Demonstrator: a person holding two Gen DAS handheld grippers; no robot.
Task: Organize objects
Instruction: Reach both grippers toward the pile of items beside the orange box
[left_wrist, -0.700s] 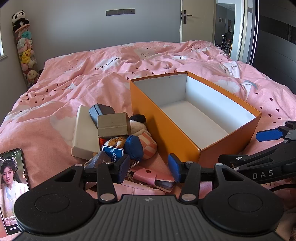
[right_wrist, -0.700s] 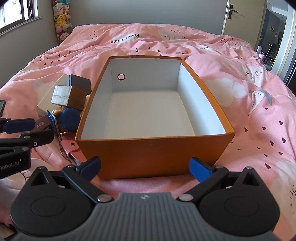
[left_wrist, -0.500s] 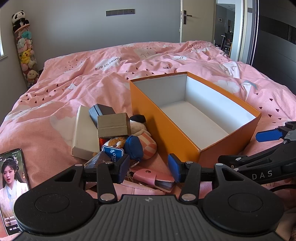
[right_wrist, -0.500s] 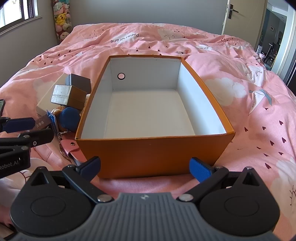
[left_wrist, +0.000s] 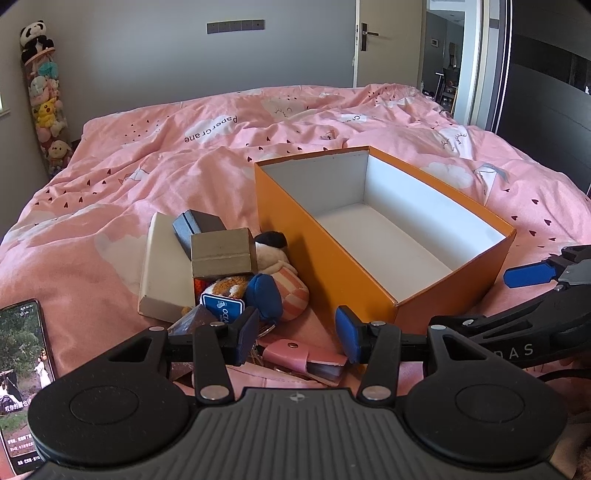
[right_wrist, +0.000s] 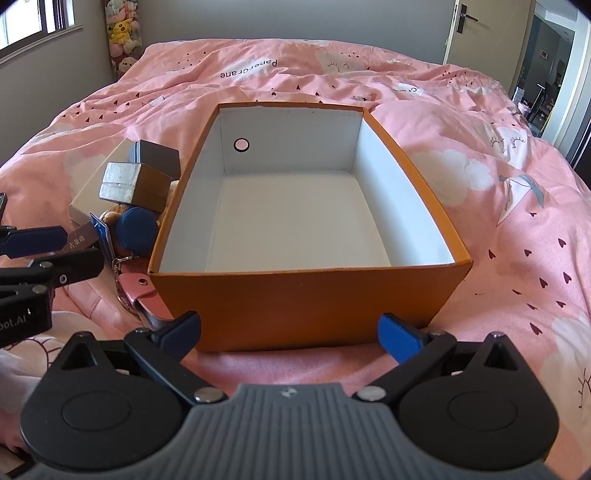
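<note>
Centrally in both views, orange box (right_wrist: 306, 295) sits on pink bedspread (right_wrist: 498, 236), white inside bare. Pile lower left of it: pink key pouch (left_wrist: 295, 352), plush toy (left_wrist: 284, 291), small boxes (left_wrist: 221, 254). Left gripper (left_wrist: 295, 332) jaws partly apart above pouch, gripping nothing. Right gripper (right_wrist: 290, 332) jaws wide apart, nothing between, at box's near wall.

You've got one orange box (right_wrist: 303, 295), empty. At its 9 o'clock: three small boxes, namely white flat box (left_wrist: 166, 266), dark box (left_wrist: 195, 225), tan box (left_wrist: 221, 254). One pink key pouch (left_wrist: 299, 356), one phone (left_wrist: 22, 369). Plush toys (left_wrist: 273, 280): probably two, they're overlapped and hard to separate.
</note>
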